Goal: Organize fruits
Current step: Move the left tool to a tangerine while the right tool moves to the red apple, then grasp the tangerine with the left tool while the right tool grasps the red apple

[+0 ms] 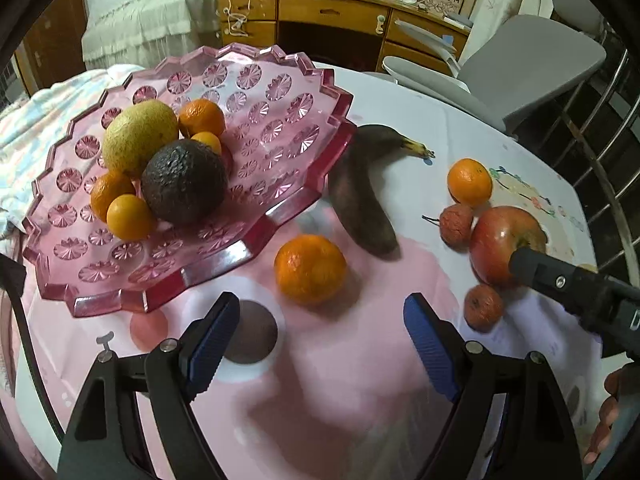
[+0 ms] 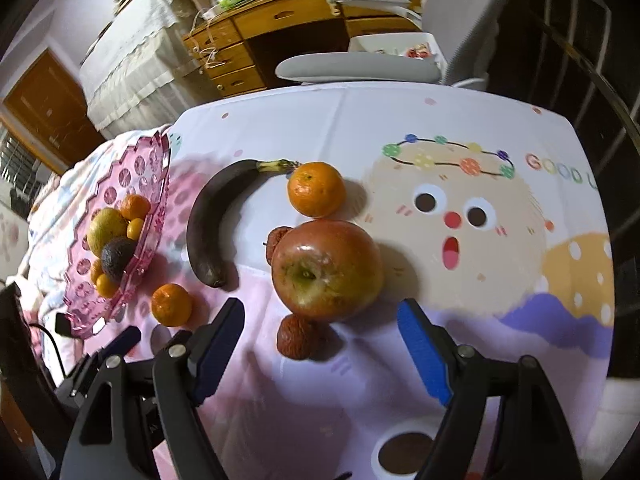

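I've got a pink cut-glass fruit plate with a scalloped rim [image 1: 280,204] sitting left on the table with the cartoon-print cloth [image 2: 400,120]. Already in the plate: a yellow-green round fruit [image 1: 138,138], a dark bumpy avocado [image 1: 184,182] and several small oranges [image 1: 128,216] packed around them.

Loose fruit still on the cloth: a blackened overripe banana [image 1: 360,200] lying just beside the plate rim, a mandarin orange [image 1: 310,268] in front of it, near the plate edge, a second mandarin [image 2: 316,194] by the banana's stem, and a big red-green apple [image 2: 326,268]. Two small wrinkled reddish fruits, one [image 2: 276,240] tucked against the apple's far-left side, the other [image 2: 296,336] touching its near side. Grey chair [image 1: 532,60] and wooden desk with drawers [image 1: 332,12] stand behind the table, well apart.

My left gripper [image 1: 320,332] hovers above the cloth with its blue-padded jaws spread wide, nothing between them; the near mandarin sits just ahead of the gap, not touching. My right gripper [image 2: 320,336] is also spread wide, empty, tilted down over the apple; the near wrinkled fruit lies in the gap between the pads, no contact. In the left view one right finger [image 1: 536,266] overlaps the apple; contact I can't tell.
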The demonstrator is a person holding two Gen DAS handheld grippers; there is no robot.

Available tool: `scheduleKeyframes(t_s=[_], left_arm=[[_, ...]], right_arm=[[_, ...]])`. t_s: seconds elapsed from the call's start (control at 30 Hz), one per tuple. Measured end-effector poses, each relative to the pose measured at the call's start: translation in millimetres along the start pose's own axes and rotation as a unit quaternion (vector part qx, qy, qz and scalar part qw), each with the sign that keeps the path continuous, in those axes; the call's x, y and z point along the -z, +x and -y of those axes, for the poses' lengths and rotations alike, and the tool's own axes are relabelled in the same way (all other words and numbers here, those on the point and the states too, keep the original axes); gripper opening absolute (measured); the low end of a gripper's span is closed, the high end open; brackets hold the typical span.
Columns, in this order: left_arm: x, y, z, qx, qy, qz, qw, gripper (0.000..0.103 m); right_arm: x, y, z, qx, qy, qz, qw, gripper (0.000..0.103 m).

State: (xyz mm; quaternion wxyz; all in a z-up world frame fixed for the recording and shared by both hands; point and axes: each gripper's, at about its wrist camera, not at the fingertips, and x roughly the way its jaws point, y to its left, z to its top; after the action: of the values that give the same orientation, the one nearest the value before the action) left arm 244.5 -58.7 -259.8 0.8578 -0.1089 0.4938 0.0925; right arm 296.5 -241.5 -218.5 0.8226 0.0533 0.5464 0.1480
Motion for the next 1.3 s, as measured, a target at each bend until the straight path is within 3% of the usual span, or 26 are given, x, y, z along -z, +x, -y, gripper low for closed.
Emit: scheduleKeyframes(t_s=[0.37, 0.7, 0.83, 1.03, 1.3], left_arm=[[-4.0, 12.3, 8.5, -0.039, 0.011, 0.045, 0.9982, 0.082], [-4.8, 31.1, 10.3, -0.056, 0.012, 0.041, 0.9975, 0.068], [-6.3, 36.3, 7.4, -0.058, 0.011, 0.036, 0.9976, 0.053], [-9.3, 39.2, 5.7, -0.045, 0.023, 0.016, 0.9986, 0.041], [-14.5, 38.2, 5.7, -0.034, 0.047, -0.007, 0.9983, 0.040]], right_arm=[[-2.0, 24.4, -3.9, 0.008, -0.033, 0.009, 0.999, 0.080], [-4.5, 36.5, -2.9, 0.015, -0.042, 0.015, 0.999, 0.080], [-4.8, 41.5, -0.8, 0.016, -0.042, 0.014, 0.999, 0.079], [-5.9, 45.1, -5.7, 0.031, -0.048, 0.008, 0.998, 0.072], [-6.1, 44.2, -8.5, 0.041, -0.042, -0.008, 0.998, 0.071]])
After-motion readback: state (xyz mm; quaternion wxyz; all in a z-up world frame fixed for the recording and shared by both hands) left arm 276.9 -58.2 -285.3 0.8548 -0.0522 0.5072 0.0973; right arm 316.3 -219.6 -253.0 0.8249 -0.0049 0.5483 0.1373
